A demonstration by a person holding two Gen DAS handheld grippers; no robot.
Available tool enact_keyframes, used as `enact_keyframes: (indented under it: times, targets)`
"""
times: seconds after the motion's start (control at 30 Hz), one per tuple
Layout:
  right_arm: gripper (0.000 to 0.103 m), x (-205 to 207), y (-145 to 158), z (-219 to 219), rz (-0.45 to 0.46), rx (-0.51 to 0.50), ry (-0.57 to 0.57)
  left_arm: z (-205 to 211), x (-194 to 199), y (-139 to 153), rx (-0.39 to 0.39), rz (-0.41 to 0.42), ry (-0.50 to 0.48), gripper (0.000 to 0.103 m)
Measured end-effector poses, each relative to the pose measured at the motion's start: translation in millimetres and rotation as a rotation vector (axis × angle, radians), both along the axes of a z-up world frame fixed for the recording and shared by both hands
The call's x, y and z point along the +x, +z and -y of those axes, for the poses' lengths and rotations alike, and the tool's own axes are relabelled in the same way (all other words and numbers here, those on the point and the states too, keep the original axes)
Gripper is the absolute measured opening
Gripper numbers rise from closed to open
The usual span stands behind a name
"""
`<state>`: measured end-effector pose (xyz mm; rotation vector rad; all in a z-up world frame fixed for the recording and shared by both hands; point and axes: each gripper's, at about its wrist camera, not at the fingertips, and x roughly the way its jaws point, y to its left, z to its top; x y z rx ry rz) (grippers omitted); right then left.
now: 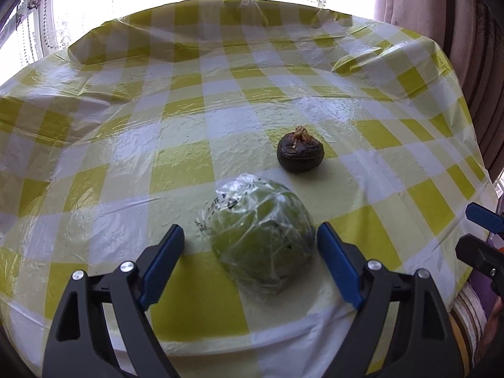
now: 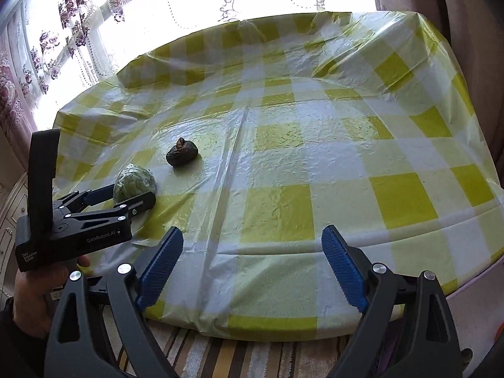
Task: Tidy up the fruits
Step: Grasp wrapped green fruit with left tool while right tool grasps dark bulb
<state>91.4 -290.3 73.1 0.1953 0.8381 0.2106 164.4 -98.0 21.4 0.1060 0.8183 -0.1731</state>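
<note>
A green round fruit wrapped in clear plastic [image 1: 261, 245] lies on the yellow-checked tablecloth [image 1: 126, 132]. My left gripper [image 1: 250, 228] is open, one blue pad on each side of the fruit; a gap shows at the left pad. Just beyond sits a small dark brown fruit with a dried stem [image 1: 300, 154]. In the right wrist view the wrapped fruit [image 2: 134, 179] and the dark fruit [image 2: 182, 155] are at the left, with the left gripper [image 2: 132, 193] around the green one. My right gripper [image 2: 252, 236] is open with nothing in it, over the table's near edge.
The right gripper [image 1: 472, 230] shows at the right edge of the left wrist view. A hand [image 2: 31, 299] holds the left gripper's body. Lace curtains [image 2: 78, 31] hang behind the table. A striped rug [image 2: 220, 356] lies below the near edge.
</note>
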Motion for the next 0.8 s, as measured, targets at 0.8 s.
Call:
enact_keyframes:
  times: [0.8]
  targets:
    - [0.086,91,1,-99,-0.026,-0.094,0.082,-73,-15,9,-0.176,0.108,0.280,0.066]
